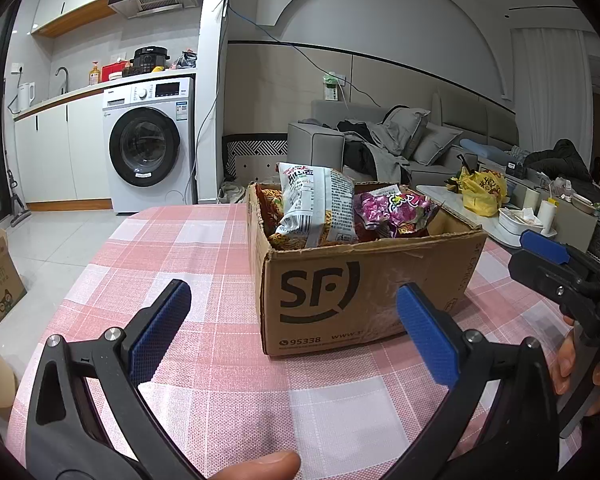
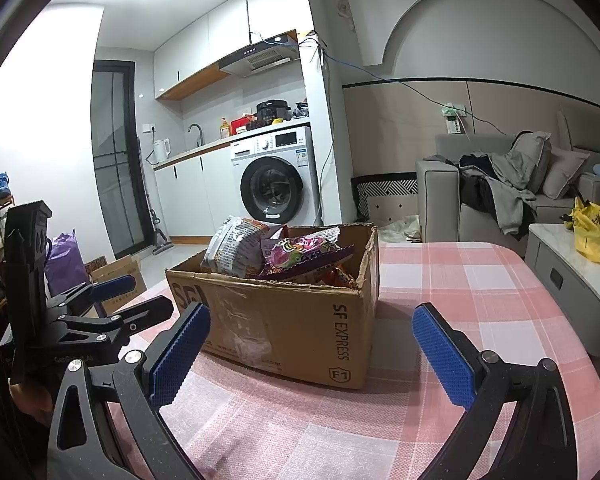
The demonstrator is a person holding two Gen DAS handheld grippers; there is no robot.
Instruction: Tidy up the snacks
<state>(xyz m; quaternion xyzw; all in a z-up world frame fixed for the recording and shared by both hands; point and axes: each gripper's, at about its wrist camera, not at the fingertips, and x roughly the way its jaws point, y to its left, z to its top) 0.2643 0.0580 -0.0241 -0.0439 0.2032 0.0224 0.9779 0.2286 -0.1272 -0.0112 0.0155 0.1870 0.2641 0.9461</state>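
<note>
**Snack box sits mid-bench, both tools spread wide**

A cardboard box (image 1: pixel 364 292) stands on the pink checked bench (image 1: pixel 204 360), stuffed with snack packets: a white noodle bag (image 1: pixel 320 208) leaning upright and a purple packet (image 1: pixel 396 208) beside it. The left tool (image 1: pixel 294 326) hovers just short of the box, jaws wide and empty. The right tool (image 2: pixel 310 354) faces the box's corner, also wide and empty. Behind stand a washing machine (image 1: pixel 150 144) and a cluttered sofa (image 1: pixel 384 140); a yellow bag (image 1: pixel 482 192) rests on a side table.
</note>
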